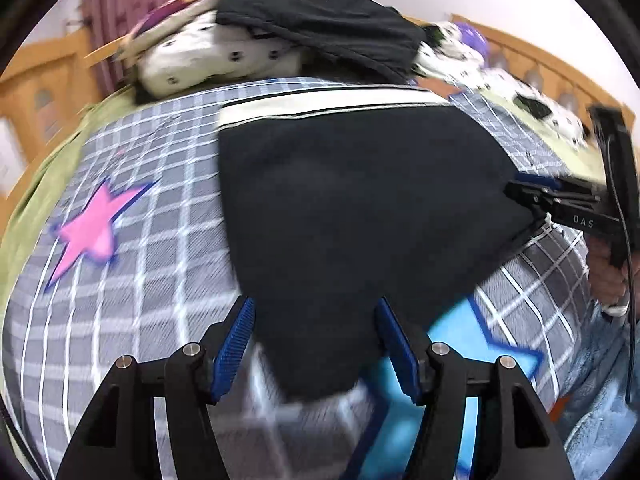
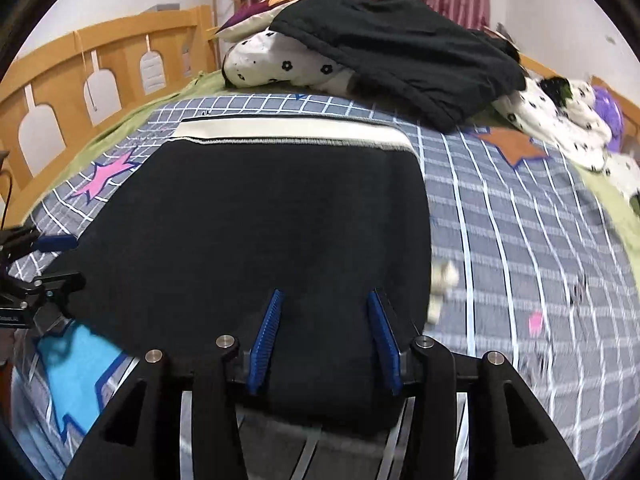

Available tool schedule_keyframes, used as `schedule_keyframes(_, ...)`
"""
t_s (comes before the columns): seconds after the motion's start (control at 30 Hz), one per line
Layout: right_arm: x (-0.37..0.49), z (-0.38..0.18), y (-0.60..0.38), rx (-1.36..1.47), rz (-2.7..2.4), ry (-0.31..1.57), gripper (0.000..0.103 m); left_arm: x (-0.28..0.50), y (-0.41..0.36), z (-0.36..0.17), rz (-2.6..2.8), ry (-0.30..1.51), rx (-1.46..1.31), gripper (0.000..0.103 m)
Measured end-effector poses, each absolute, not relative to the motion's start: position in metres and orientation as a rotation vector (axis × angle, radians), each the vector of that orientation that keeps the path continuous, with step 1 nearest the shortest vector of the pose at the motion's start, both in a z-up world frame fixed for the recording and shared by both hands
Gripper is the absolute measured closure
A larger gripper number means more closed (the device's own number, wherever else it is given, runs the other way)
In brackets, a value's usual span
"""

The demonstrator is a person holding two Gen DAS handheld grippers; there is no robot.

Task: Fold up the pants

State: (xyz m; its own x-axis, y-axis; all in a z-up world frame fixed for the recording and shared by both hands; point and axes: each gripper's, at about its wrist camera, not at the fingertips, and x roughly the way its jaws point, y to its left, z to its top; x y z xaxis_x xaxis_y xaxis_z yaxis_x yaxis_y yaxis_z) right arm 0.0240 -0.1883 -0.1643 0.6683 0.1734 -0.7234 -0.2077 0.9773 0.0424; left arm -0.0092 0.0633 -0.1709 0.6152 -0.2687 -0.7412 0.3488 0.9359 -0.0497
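Note:
Black pants (image 1: 360, 200) with a cream waistband (image 1: 332, 106) lie flat on a grey checked bed sheet (image 1: 160, 208) printed with stars. My left gripper (image 1: 316, 304) is open, its blue pads wide apart over the pants' near tapered end, with fabric below and between them. My right gripper (image 1: 516, 190) reaches the pants' right edge. In the right wrist view the pants (image 2: 260, 220) fill the middle, waistband (image 2: 292, 130) at the far end. My right gripper (image 2: 326, 294) stands open above the near edge, pads clear of the cloth. My left gripper (image 2: 66, 261) sits at the pants' left edge.
A black garment (image 2: 400, 44) lies over white flowered bedding (image 2: 280, 64) at the far end of the bed. A wooden bed rail (image 2: 100, 64) runs along the left. A small white scrap (image 2: 442, 276) lies on the sheet (image 2: 520, 220) right of the pants. A hand (image 1: 604, 276) holds the right gripper.

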Motion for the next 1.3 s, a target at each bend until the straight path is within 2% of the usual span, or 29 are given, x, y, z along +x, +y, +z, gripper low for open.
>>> schedule_keyframes(0.17, 0.003, -0.167, -0.2, 0.029, 0.224, 0.818, 0.058, -0.036, 0.071, -0.179, -0.322, 0.803, 0.245, 0.046)
schedule_keyframes(0.23, -0.001, -0.17, -0.199, 0.017, 0.219, 0.825, 0.058, -0.038, 0.066, -0.187, -0.307, 0.818, 0.302, 0.054)
schedule_keyframes(0.47, -0.002, -0.171, -0.199, 0.027, 0.213, 0.825, 0.058, -0.021, 0.05, -0.191, -0.269, 0.789, 0.341, 0.056)
schedule_keyframes(0.5, 0.0, -0.171, -0.199, 0.03, 0.212, 0.827, 0.058, -0.019, 0.049, -0.189, -0.271, 0.78, 0.32, 0.065)
schedule_keyframes(0.53, 0.0, -0.171, -0.199, 0.031, 0.209, 0.828, 0.058, -0.018, 0.05, -0.185, -0.288, 0.775, 0.278, 0.078)
schedule_keyframes(0.67, 0.0, -0.172, -0.196, 0.007, 0.195, 0.824, 0.058, -0.02, 0.078, -0.176, -0.302, 0.712, 0.038, 0.09)
schedule_keyframes(0.77, 0.0, -0.174, -0.195, 0.0, 0.196, 0.822, 0.058, -0.015, 0.094, -0.202, -0.316, 0.798, -0.082, 0.091)
schedule_keyframes(0.9, 0.0, -0.175, -0.193, -0.015, 0.188, 0.823, 0.057, -0.032, 0.095, -0.203, -0.334, 0.779, -0.064, 0.09)
schedule_keyframes(0.97, 0.0, -0.175, -0.193, -0.011, 0.189, 0.824, 0.057, -0.037, 0.093, -0.2, -0.364, 0.786, -0.049, 0.087)
schedule_keyframes(1.07, 0.002, -0.175, -0.194, 0.003, 0.189, 0.826, 0.056, -0.04, 0.085, -0.194, -0.384, 0.766, 0.009, 0.076)
schedule_keyframes(1.13, 0.002, -0.175, -0.193, -0.001, 0.186, 0.824, 0.056, -0.037, 0.077, -0.19, -0.374, 0.752, 0.052, 0.064)
schedule_keyframes(1.23, 0.002, -0.176, -0.192, -0.011, 0.181, 0.821, 0.055, -0.023, 0.062, -0.195, -0.302, 0.77, 0.126, 0.065)
schedule_keyframes(1.3, 0.002, -0.176, -0.193, -0.011, 0.182, 0.821, 0.055, -0.014, 0.056, -0.197, -0.301, 0.769, 0.145, 0.081)
